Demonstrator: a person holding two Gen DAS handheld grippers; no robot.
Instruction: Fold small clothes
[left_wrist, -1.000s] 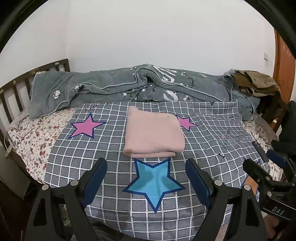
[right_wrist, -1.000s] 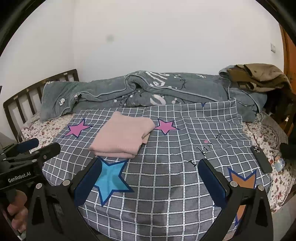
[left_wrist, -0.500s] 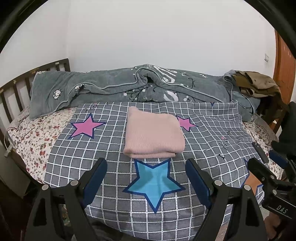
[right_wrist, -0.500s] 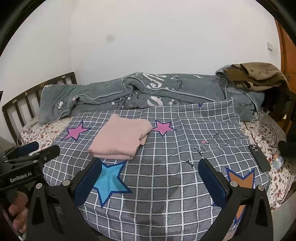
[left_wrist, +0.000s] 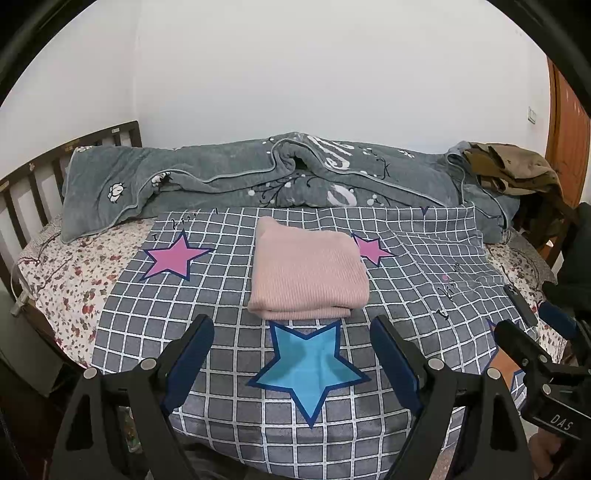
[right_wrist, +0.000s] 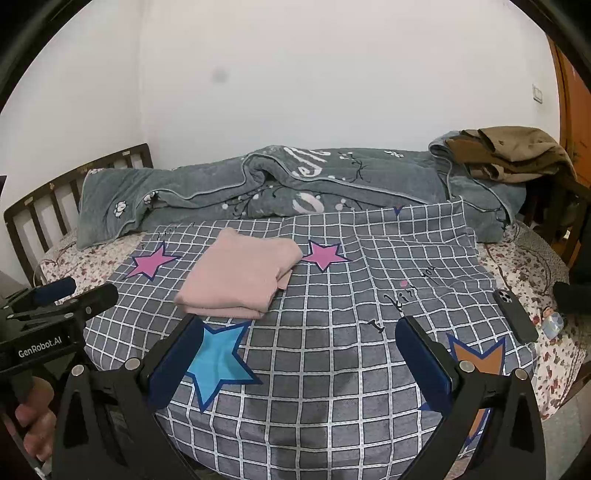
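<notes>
Lying folded on the checked sheet (left_wrist: 229, 295): pink garment (left_wrist: 308, 275).

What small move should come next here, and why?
Probably none on the pink garment: it already lies folded in a neat rectangle on the checked sheet. The left gripper and right gripper hang short of it, jaws open and empty. I would draw both back.

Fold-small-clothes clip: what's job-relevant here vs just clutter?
Job:
pink garment, already folded
checked cloth under it
left gripper, open
right gripper, open

Clutter:
grey quilt
brown clothes
black phone
</notes>
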